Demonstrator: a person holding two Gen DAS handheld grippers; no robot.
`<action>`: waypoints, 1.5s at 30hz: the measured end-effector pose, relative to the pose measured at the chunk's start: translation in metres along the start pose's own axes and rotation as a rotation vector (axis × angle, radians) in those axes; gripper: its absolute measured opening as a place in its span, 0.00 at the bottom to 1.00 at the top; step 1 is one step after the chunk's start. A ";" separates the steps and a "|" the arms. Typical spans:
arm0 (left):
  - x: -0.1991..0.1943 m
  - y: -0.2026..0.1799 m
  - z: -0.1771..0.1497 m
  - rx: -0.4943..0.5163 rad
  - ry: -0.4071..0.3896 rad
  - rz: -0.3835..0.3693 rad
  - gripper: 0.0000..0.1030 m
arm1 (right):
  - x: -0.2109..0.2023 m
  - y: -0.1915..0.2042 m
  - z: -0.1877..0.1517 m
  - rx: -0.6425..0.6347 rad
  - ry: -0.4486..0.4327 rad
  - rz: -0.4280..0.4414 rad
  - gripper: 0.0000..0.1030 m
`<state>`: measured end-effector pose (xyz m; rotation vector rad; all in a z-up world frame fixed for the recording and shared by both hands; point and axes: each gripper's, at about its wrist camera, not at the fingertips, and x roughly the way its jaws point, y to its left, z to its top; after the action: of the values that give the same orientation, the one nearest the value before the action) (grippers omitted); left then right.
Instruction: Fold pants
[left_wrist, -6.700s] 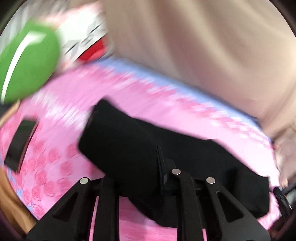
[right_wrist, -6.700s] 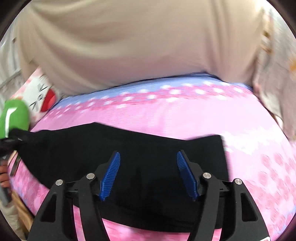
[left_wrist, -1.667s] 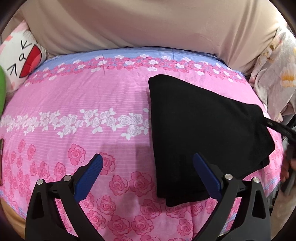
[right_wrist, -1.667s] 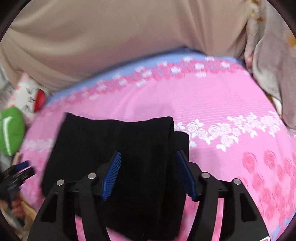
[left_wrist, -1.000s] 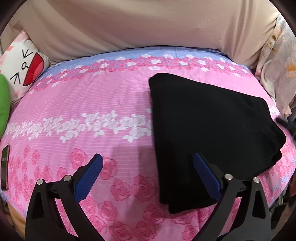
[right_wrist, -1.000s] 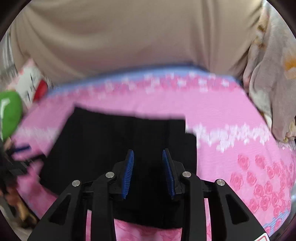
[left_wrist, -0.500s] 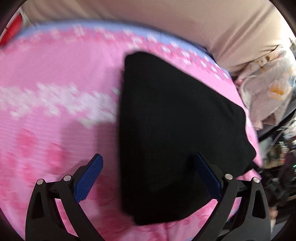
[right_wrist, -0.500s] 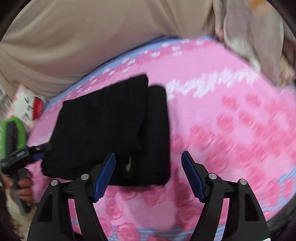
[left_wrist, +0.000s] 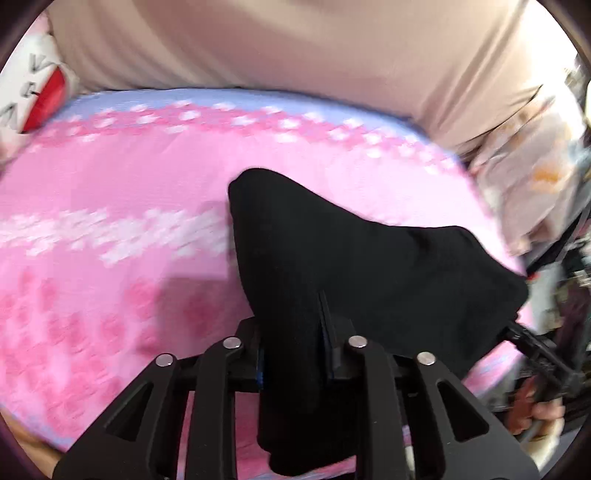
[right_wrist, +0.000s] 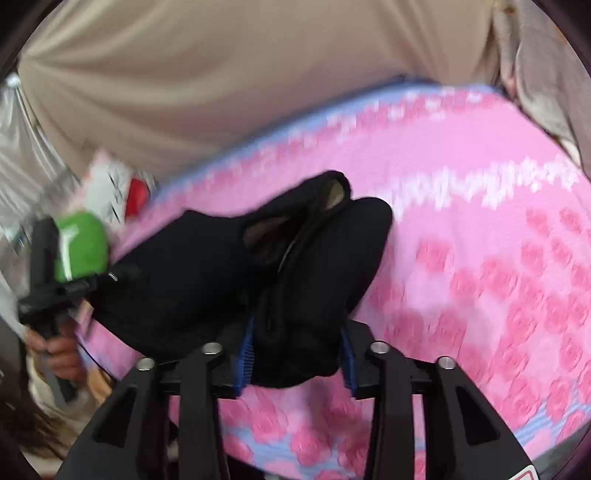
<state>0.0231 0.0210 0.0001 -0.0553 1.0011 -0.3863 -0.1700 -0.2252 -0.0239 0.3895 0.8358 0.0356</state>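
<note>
Now the folded black pants (left_wrist: 362, 266) lie on the pink rose-print bed sheet (left_wrist: 110, 206), near the bed's front edge, and both tools have hold of them. In the left wrist view the left gripper (left_wrist: 295, 347) has its jaws closing with a thick bunch of the dark cloth between them; the fabric fills the gap, pressed by the blue pad on one side and the black finger on the other, and a fold hangs down below the jaws toward the front edge of the bed. Away from that gripper the pants rise in a hump and stretch toward the right side of the bed, where their far corner meets the other tool and a hand (left_wrist: 535, 406) at the frame's lower right.

In the right wrist view the right gripper (right_wrist: 297, 354) also has its jaws closing, with a rounded wad of the pants between the two blue pads, which touch it on both sides. Beyond it the cloth is rumpled, with an opening showing a paler lining, and it runs left to the left gripper (right_wrist: 88, 284), held by a hand (right_wrist: 55, 347) at the left edge.

A green cushion (right_wrist: 81, 247) and a white pillow with a red mouth (left_wrist: 33, 92) sit at the bed's far left corner, against a beige curtain (left_wrist: 295, 48). Everything is motion-blurred.
</note>
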 end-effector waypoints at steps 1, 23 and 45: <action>0.013 0.002 -0.009 0.008 0.052 0.024 0.31 | 0.011 -0.002 -0.006 -0.007 0.040 -0.051 0.46; -0.006 -0.031 -0.023 0.106 -0.193 0.369 0.82 | 0.018 0.040 0.063 -0.121 -0.137 -0.093 0.09; 0.016 -0.015 -0.037 0.056 -0.128 0.372 0.86 | 0.070 0.049 0.073 -0.102 -0.036 -0.163 0.13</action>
<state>-0.0045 0.0068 -0.0301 0.1541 0.8517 -0.0684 -0.0635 -0.1902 -0.0123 0.2246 0.8244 -0.0796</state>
